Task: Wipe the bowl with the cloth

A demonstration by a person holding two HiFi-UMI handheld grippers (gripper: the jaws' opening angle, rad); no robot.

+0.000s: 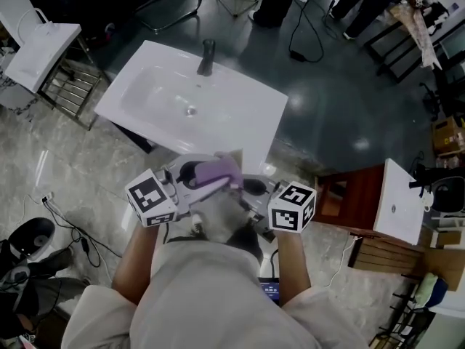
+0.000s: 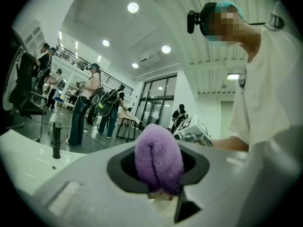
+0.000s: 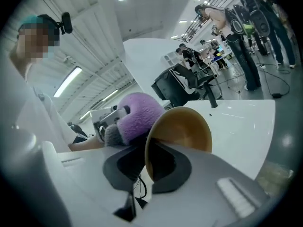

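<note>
Wiping step, cloth against bowl.
Left gripper clenched on purple cloth; right gripper pinches brown bowl by its rim. Next, probably: rub cloth around it.

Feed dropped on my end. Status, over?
Left claw shut on cloth. Right claw shut on bowl rim. Cloth beside bowl, contact unclear. Nothing seen blocking.

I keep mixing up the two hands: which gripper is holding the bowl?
The right gripper: its jaws clamp the rim of the tan round bowl. The left gripper instead grips the fluffy purple cloth.
</note>
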